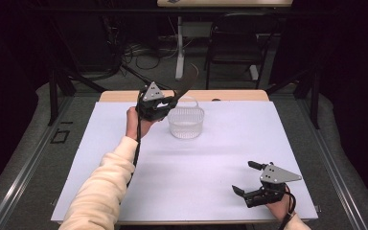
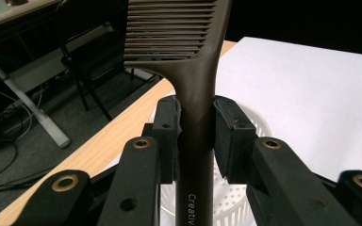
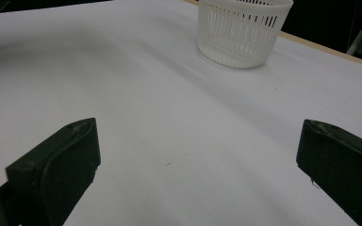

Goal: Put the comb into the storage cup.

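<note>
So your left gripper [image 2: 195,125] is clamped on the dark brown plastic comb [image 2: 188,56], holding it up over the white perforated plastic basket [image 1: 186,122]. Your right gripper [image 1: 250,178] sits near the table's front edge, jaws wide apart.

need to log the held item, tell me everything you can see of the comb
The comb is dark brown, looks like plastic, with a long flat handle bearing pale lettering and a row of fine close teeth at its far end. The left gripper is shut on the handle, one pad on each side. It is held in the air, teeth end up, above the white basket, touching nothing else.
</note>
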Action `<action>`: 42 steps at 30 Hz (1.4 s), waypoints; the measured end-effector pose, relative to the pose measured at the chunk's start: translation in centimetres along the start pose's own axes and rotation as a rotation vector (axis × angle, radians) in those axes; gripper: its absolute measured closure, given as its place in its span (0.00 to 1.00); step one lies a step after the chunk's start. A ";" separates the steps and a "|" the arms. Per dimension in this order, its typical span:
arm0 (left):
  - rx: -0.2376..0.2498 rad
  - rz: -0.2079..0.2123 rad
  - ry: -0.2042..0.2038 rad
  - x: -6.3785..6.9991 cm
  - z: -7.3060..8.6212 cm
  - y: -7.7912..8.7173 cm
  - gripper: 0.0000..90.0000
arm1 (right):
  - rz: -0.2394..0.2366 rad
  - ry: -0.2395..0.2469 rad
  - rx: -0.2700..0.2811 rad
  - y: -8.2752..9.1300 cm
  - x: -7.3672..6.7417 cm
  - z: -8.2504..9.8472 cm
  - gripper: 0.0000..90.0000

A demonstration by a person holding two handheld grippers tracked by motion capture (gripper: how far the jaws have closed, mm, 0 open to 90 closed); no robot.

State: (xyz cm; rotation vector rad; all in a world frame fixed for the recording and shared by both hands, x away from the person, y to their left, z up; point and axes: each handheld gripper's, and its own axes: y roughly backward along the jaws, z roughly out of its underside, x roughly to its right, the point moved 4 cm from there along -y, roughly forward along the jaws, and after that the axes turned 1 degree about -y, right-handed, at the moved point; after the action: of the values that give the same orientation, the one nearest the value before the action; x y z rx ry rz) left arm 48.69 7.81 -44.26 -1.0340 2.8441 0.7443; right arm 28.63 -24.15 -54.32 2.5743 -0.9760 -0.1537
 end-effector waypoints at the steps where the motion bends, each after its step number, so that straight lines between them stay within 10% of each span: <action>1: 0.000 0.001 0.002 0.0 0.0 0.0 0.81 | 0.000 -0.001 0.001 0.0 0.0 0.0 0.00; 42: 0.056 -0.005 0.005 -0.9 -1.1 -1.7 0.81 | 0.000 -0.001 -0.003 0.0 0.0 0.0 0.00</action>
State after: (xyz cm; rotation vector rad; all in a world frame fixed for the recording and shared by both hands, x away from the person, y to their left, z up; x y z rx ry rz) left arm 50.58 6.71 -43.86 -1.0365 2.8479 0.6579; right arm 28.65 -24.15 -54.34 2.5719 -0.9748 -0.1558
